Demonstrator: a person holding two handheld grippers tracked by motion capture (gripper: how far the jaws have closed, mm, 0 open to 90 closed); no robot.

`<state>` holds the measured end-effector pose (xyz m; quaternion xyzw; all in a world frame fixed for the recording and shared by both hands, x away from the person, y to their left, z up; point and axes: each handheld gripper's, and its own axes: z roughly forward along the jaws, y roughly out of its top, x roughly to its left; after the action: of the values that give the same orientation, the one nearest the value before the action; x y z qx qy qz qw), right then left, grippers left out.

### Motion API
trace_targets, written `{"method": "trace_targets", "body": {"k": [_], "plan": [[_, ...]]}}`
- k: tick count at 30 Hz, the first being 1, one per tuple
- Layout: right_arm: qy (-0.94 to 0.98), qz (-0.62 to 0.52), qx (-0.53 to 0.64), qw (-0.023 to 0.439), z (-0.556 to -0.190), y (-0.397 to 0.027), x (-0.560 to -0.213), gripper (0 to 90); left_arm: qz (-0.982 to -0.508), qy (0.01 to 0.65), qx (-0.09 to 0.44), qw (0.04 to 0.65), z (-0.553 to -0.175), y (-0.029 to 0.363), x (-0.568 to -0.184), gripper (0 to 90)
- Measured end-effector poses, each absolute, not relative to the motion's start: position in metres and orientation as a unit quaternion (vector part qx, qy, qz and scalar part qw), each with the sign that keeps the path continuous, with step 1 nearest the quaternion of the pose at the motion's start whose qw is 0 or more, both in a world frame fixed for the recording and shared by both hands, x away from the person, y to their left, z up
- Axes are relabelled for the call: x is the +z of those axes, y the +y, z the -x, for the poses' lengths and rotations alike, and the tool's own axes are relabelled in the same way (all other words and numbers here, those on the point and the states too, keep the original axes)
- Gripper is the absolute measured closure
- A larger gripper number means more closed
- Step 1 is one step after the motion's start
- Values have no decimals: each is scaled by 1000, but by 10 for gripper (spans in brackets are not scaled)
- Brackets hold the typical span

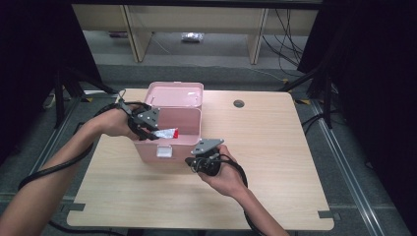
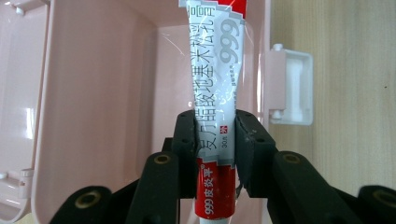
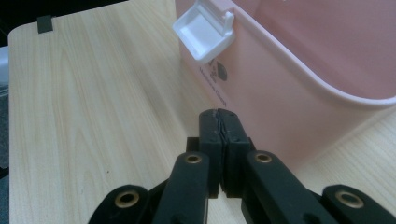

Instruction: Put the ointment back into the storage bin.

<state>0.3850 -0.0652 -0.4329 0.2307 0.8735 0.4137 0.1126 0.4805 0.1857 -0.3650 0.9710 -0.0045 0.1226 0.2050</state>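
A pink box [image 1: 169, 143] stands open on the table, its lid [image 1: 176, 95] tipped back. My left gripper [image 1: 156, 132] is shut on a red and white ointment tube [image 1: 166, 133], which hangs over the box's open top. In the left gripper view the tube [image 2: 215, 88] runs up from between the jaws, over the box's hollow inside [image 2: 107, 107]. My right gripper [image 1: 193, 161] rests at the box's front right corner, jaws shut with nothing between them. In the right gripper view its tips [image 3: 219, 116] sit close to the box's outer wall [image 3: 280, 84], below the white latch [image 3: 204, 29].
The wooden table [image 1: 275, 147] has bare room to the right of the box and along the front. A round cable hole [image 1: 239, 103] sits near the far edge. Cables trail from both grippers. Wooden furniture legs stand on the floor beyond the table.
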Motion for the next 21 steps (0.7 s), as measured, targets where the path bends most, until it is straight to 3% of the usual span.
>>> {"method": "trace_targets", "body": {"k": [21], "plan": [[874,-237,411,109,-387,-70,-435,898,-975,-19,111,193,-487,177,-374,714]]}}
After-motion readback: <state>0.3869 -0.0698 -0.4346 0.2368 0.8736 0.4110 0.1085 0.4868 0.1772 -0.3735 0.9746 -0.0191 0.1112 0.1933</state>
